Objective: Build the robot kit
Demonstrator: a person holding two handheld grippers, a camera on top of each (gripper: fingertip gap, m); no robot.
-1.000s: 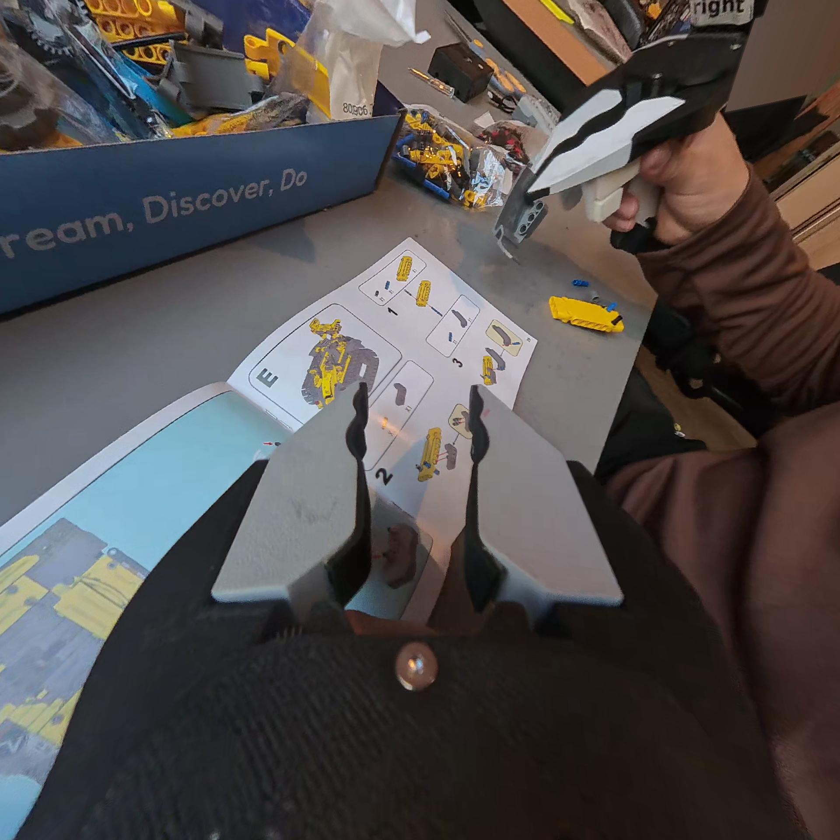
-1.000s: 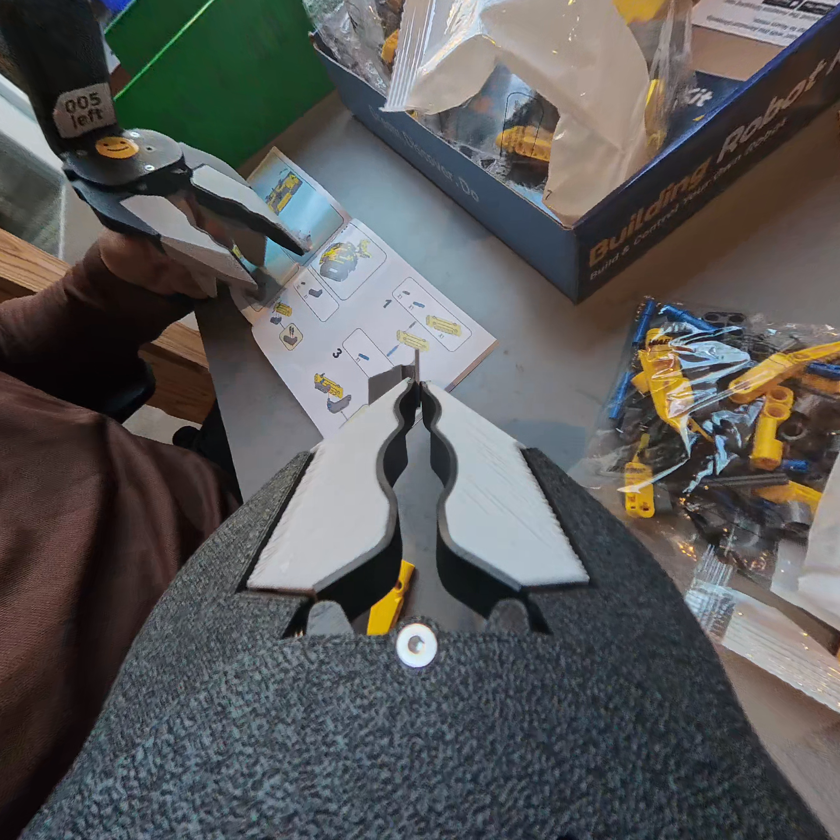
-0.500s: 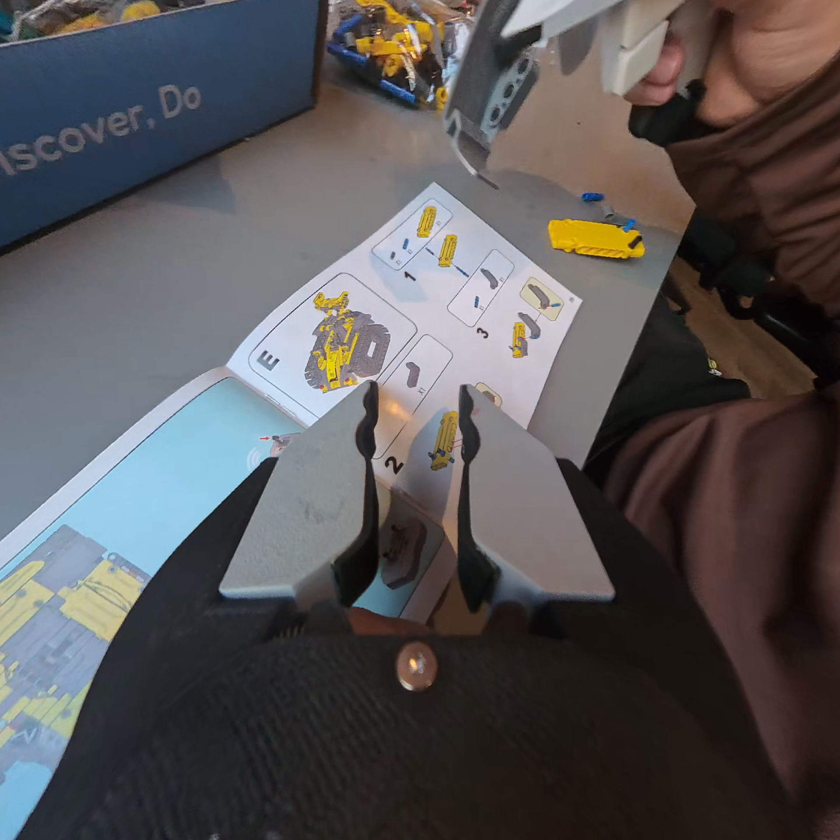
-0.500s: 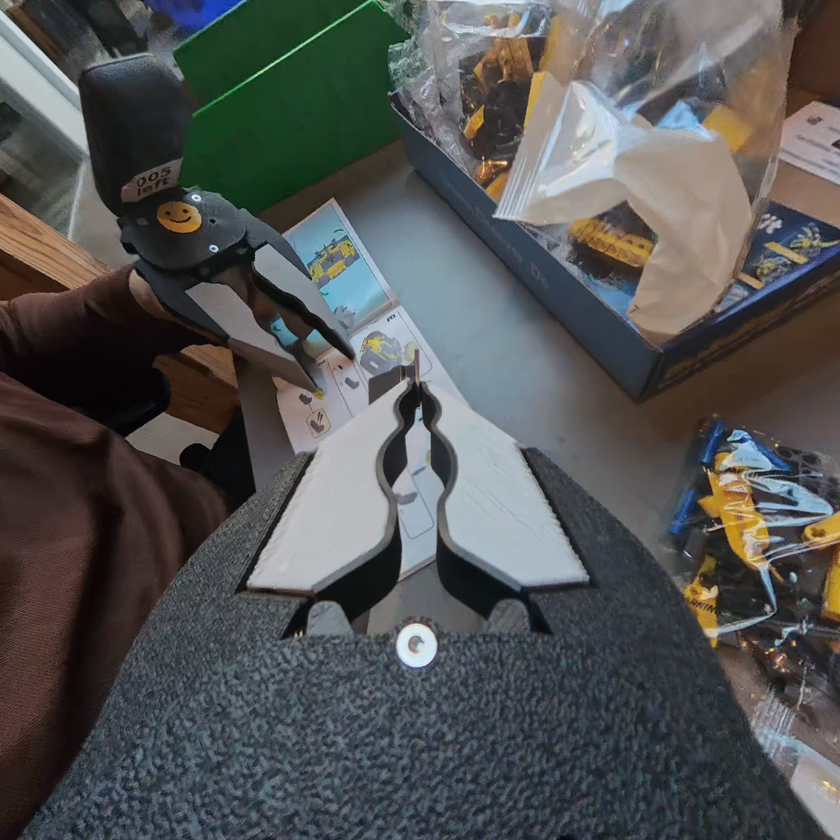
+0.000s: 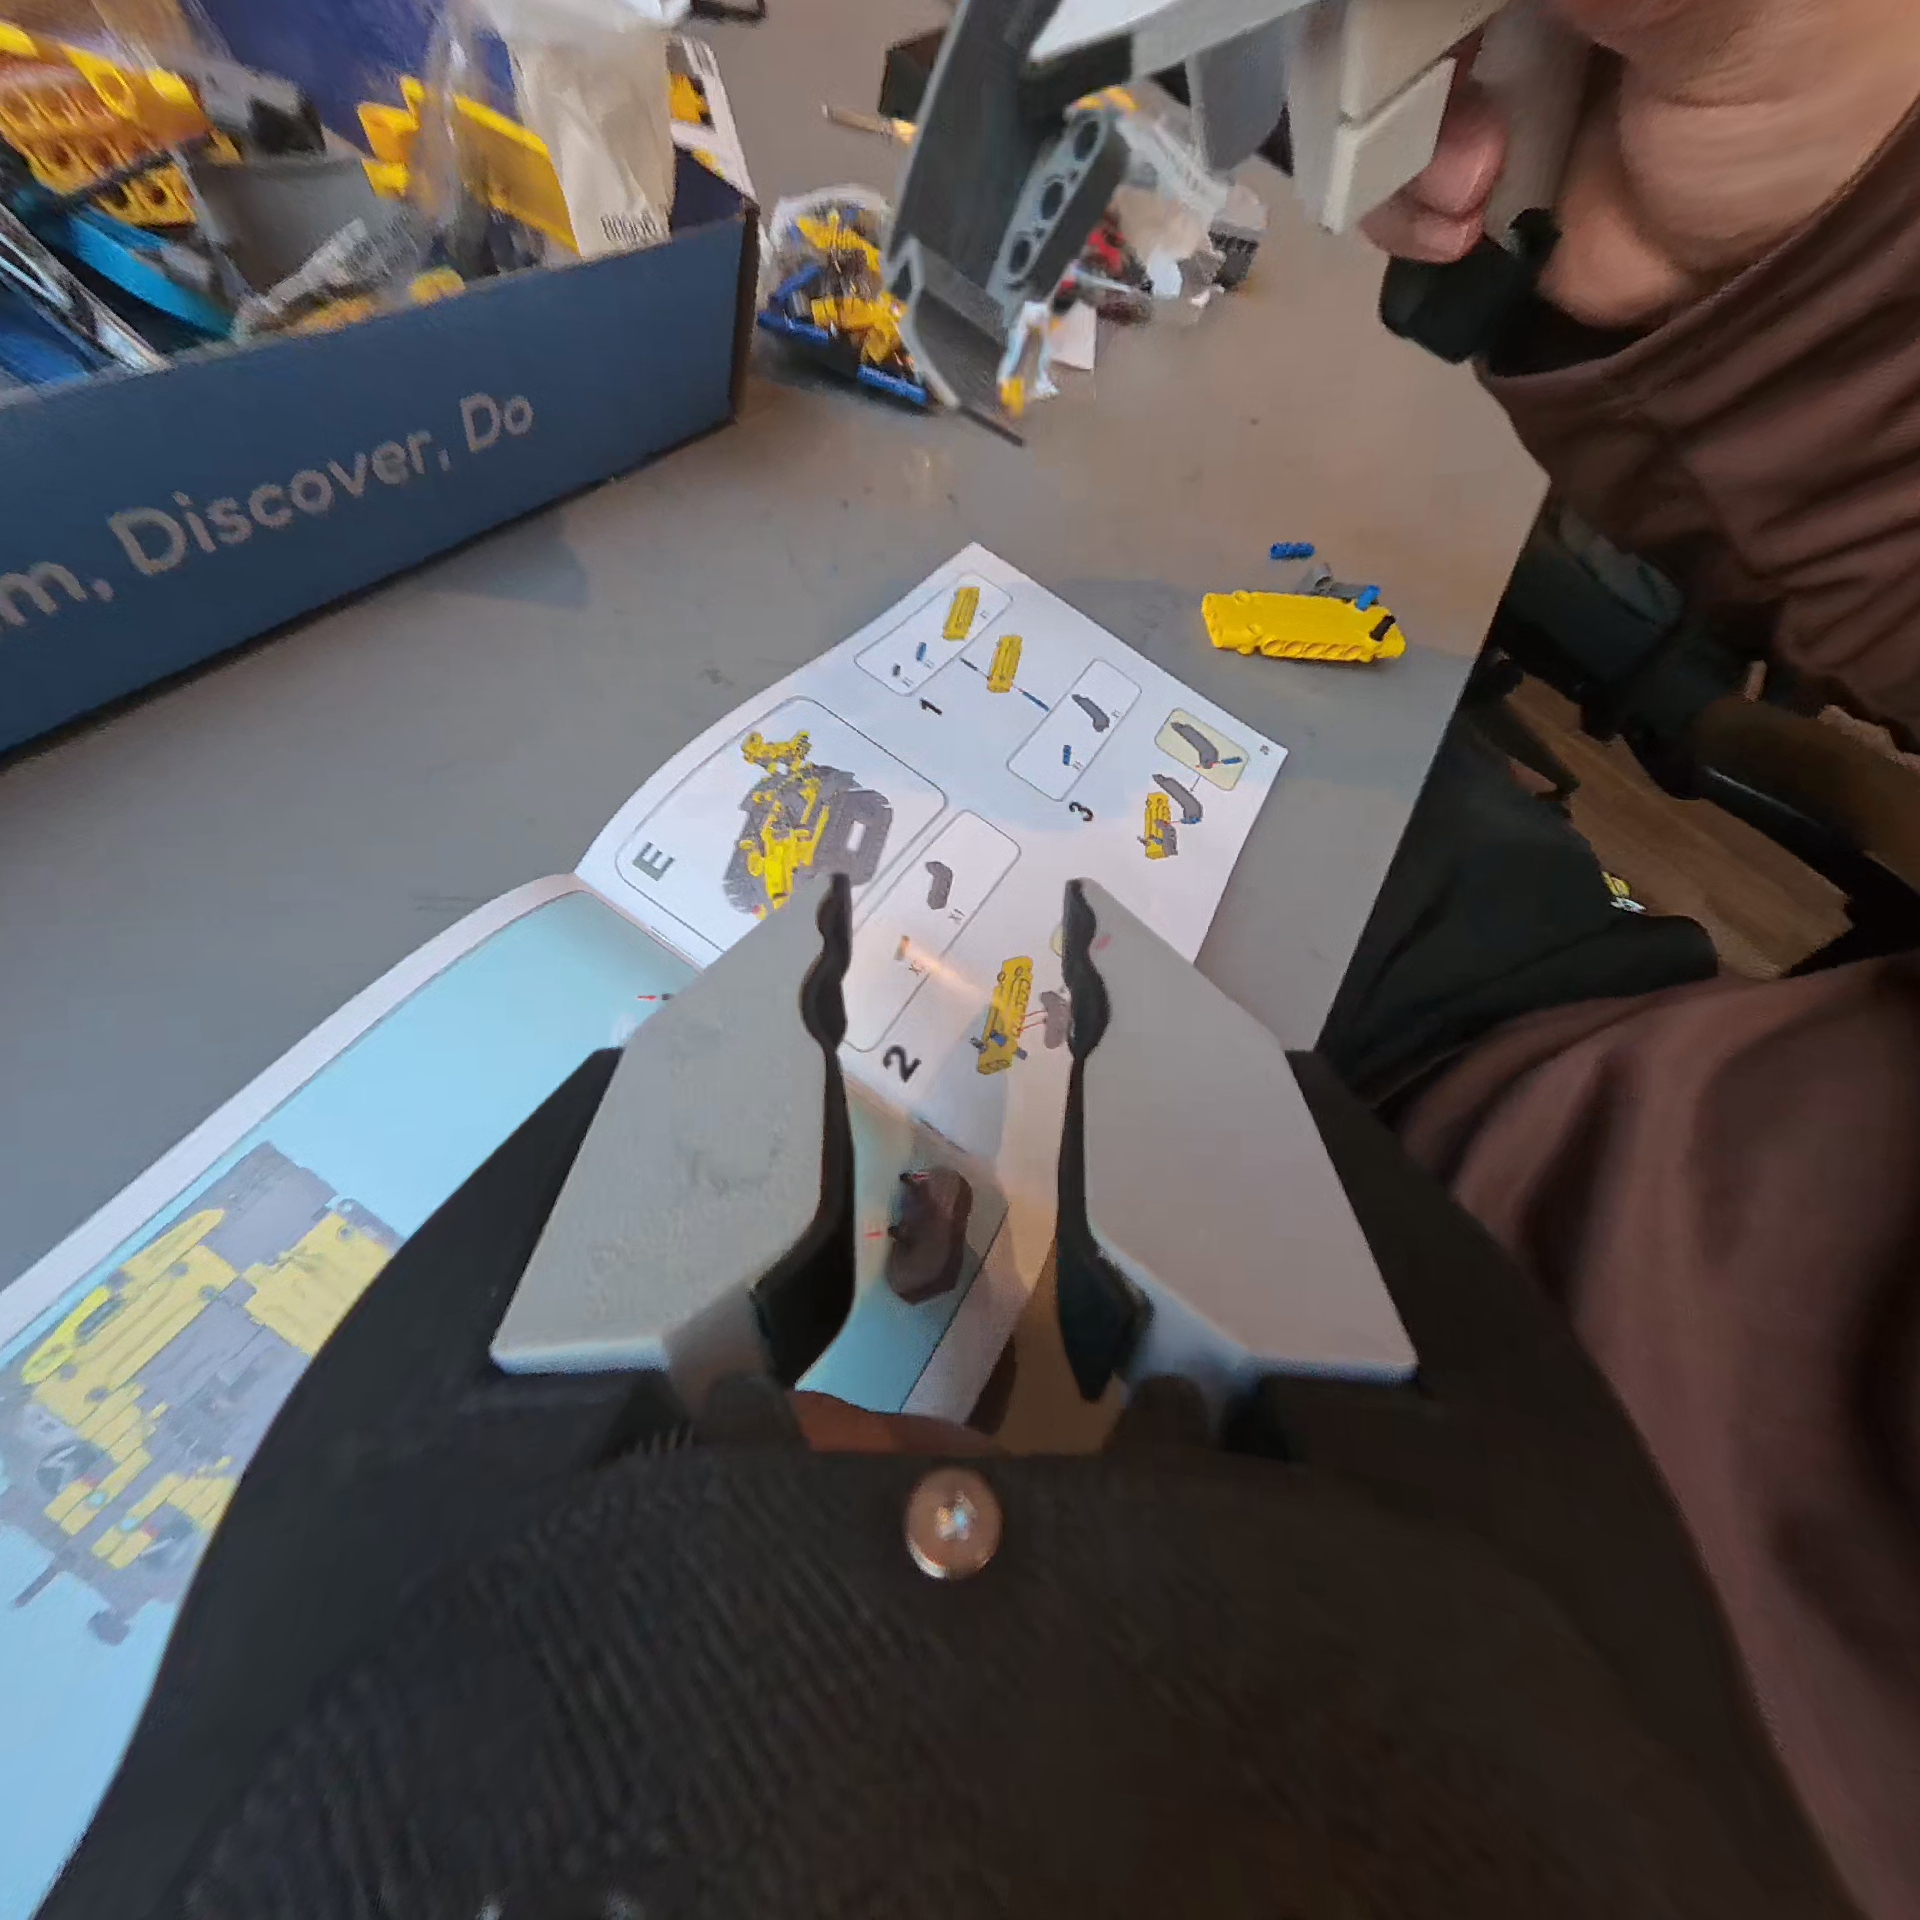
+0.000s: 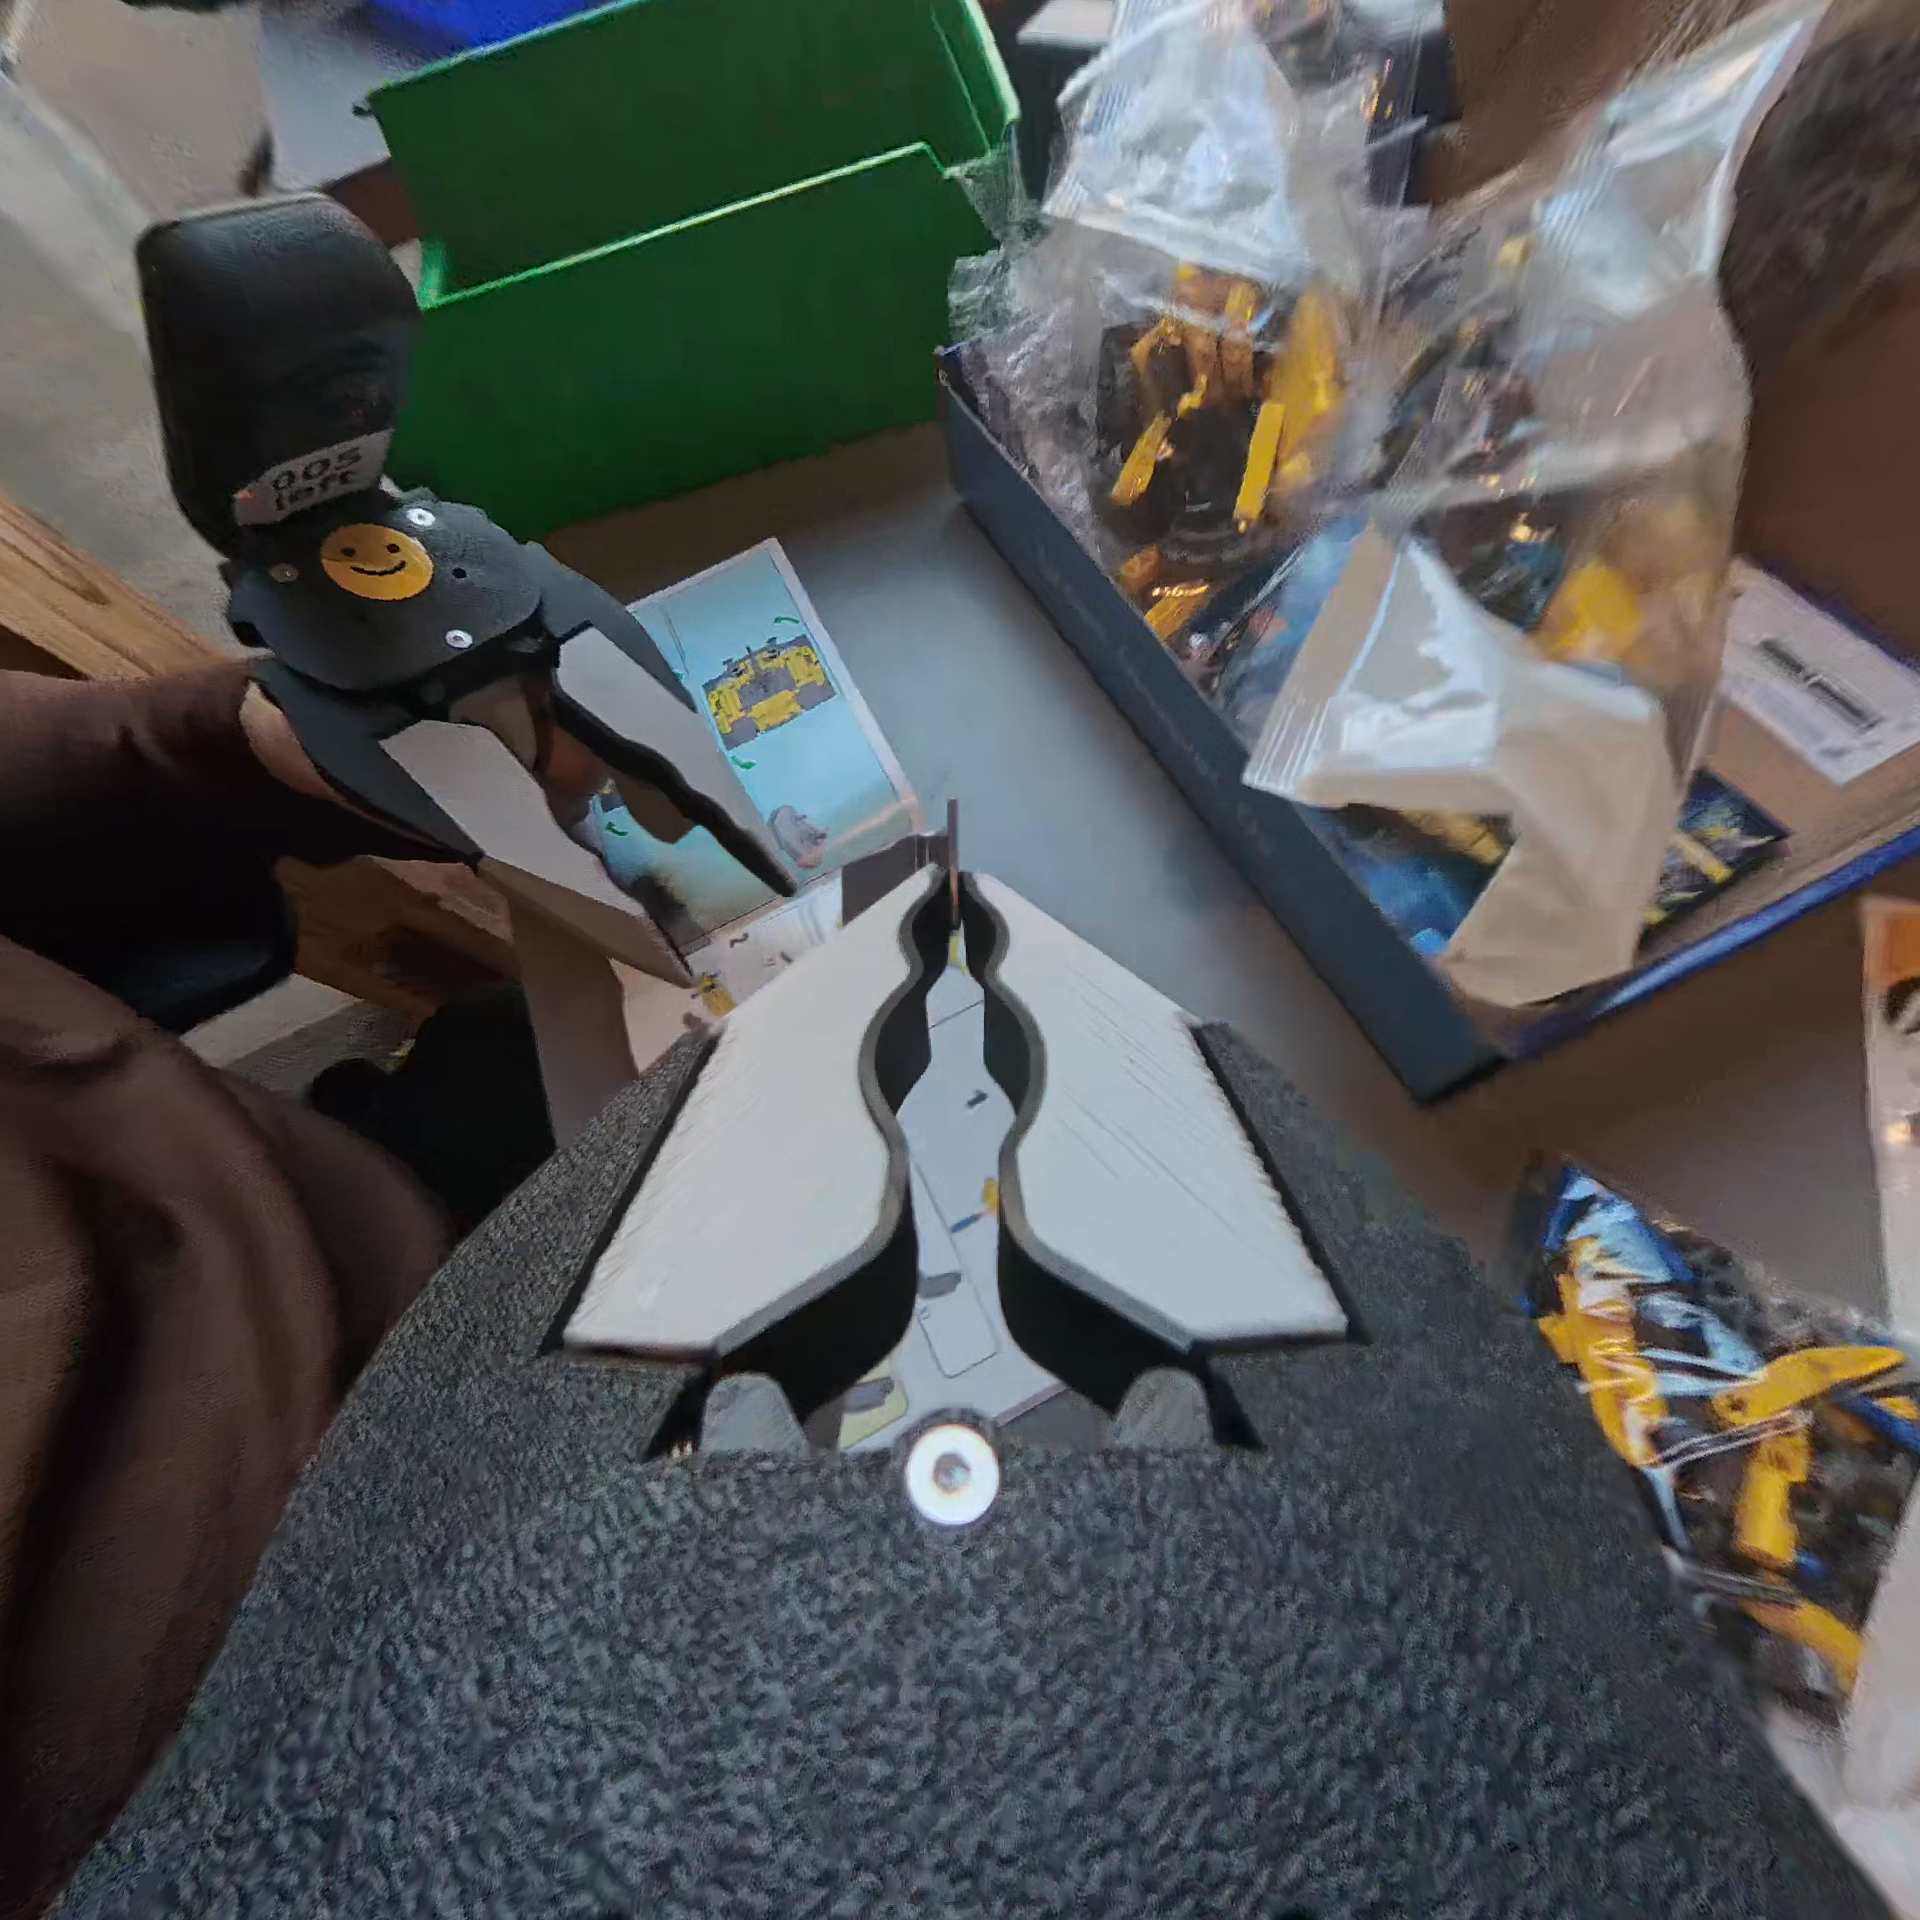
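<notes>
open instruction booklet [image 5: 966,748] flat on the tabletop [image 5: 312,810], near its front edge. behind and left of it, a cardboard box [image 5: 343,468] packed with bagged parts [image 6: 1351,343]. right of the box, a loose bag of parts [image 5: 831,291]. right of the booklet, a beam piece [image 5: 1299,629] by the edge. beyond the box in the right wrist view, two stacked bins [image 6: 675,270].
</notes>
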